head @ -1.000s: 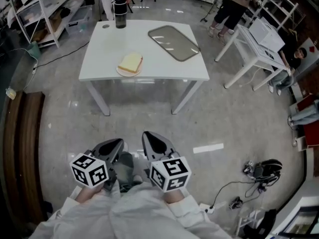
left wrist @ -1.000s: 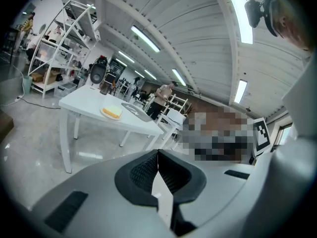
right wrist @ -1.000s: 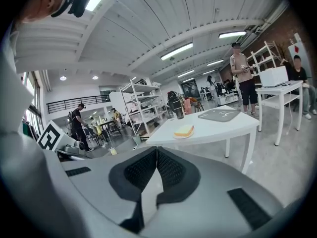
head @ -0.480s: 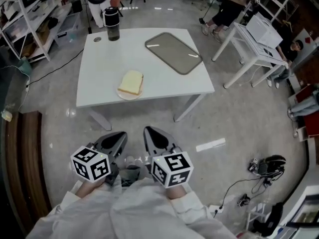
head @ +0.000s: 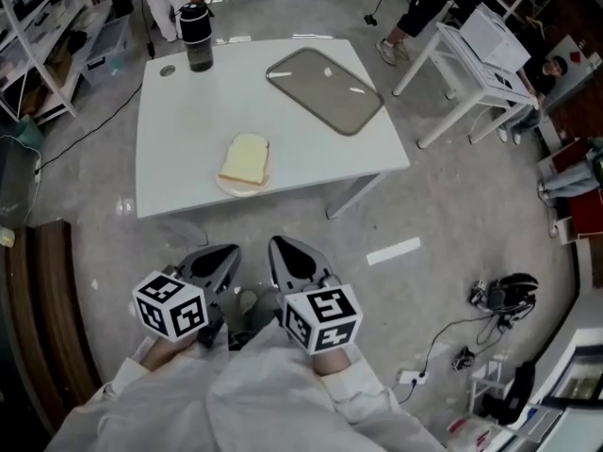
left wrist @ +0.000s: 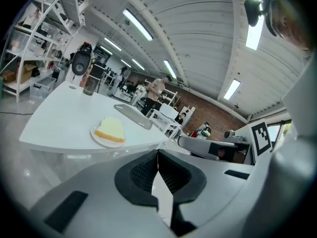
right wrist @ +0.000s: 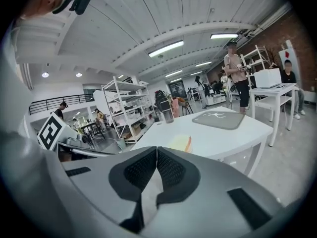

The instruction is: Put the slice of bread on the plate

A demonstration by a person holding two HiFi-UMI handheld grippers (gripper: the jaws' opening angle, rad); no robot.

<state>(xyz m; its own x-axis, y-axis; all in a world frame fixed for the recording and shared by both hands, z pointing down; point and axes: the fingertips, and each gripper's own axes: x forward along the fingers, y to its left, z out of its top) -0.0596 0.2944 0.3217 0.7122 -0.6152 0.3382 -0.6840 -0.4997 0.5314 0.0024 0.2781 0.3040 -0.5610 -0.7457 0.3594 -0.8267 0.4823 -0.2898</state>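
The pale yellow, square slice of bread (head: 245,158) lies flat on a small round white plate (head: 229,187). The plate sits near the edge of the white rectangular table (head: 184,111) that faces the person. Both claws are well apart from it, held low over the grey floor (head: 452,205), close to the person's white sleeves (head: 254,394). The left gripper (head: 213,264) has its dark ribbed jaws pressed together with nothing between them. The right gripper (head: 291,258), just beside it, is closed and empty in the same way. Both point towards the table, with the bread ahead of them. A grey rounded tray (head: 325,75) lies at the table's far right, and a dark cylindrical flask (head: 196,24) stands at its far left corner.
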